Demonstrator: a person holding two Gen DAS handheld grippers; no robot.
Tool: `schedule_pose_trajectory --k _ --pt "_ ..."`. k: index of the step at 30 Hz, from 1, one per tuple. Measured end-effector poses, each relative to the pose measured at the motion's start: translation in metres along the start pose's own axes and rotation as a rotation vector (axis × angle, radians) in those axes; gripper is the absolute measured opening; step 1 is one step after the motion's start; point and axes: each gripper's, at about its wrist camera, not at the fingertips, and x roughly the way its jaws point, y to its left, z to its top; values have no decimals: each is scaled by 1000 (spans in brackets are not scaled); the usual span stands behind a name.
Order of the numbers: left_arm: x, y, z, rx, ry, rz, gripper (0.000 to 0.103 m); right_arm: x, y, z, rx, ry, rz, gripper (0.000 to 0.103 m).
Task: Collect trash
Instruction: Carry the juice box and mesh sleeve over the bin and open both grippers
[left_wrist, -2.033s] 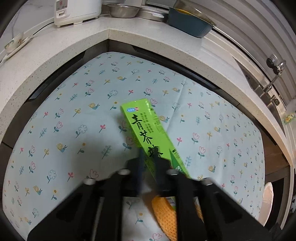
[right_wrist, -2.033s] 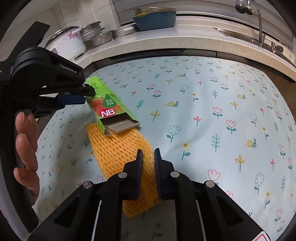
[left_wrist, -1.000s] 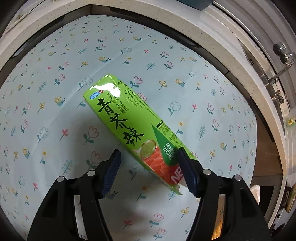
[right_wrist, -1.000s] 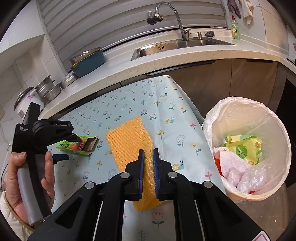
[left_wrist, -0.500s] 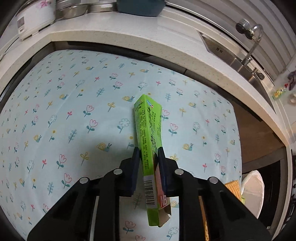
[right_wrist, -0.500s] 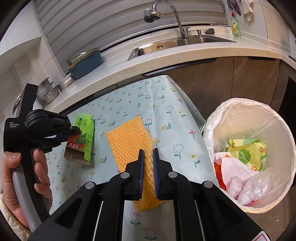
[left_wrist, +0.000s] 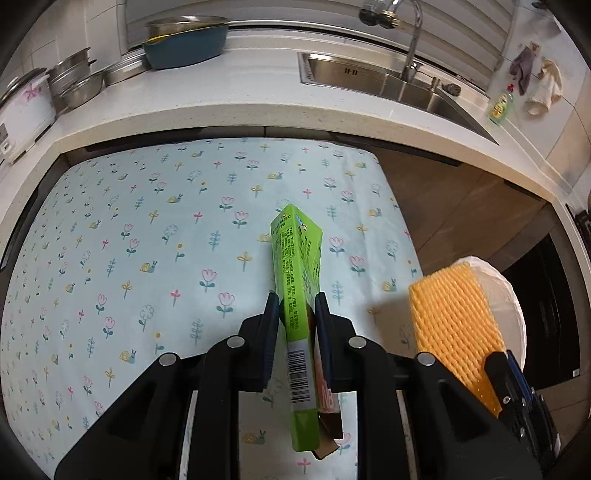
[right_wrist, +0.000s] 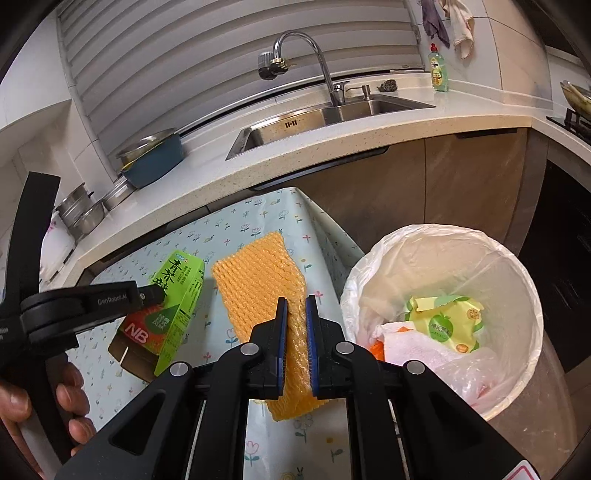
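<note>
The green carton (left_wrist: 297, 295) was found clamped in the left gripper (left_wrist: 296, 314), long axis along the fingers. The orange foam net (right_wrist: 258, 288) was pinched in the right gripper (right_wrist: 294, 332). The lined waste bin (right_wrist: 509, 258), ahead-right of the right gripper and nearer it, held wrappers (right_wrist: 443, 321) and paper.

Both grippers' jaws apparently clamped, angled downward.

Pretty even indoor light, a bit dim and warm. Heavy fisheye bending with black vignetted corners. Soft shadows on the pale floral tablecloth (left_wrist: 155, 236), mild glare on the steel sink (right_wrist: 332, 114). Mostly sharp.
</note>
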Motion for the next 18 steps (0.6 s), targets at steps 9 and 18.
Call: schedule_pose_trajectory --k 9,18 --pt "-20 -61 -28 143 -4 -42 19 -39 -44 6 55 -59 -45 9" --pt "-35 -118 -53 301 -3 -109 20 -72 -92 3 122 -100 -96 9"
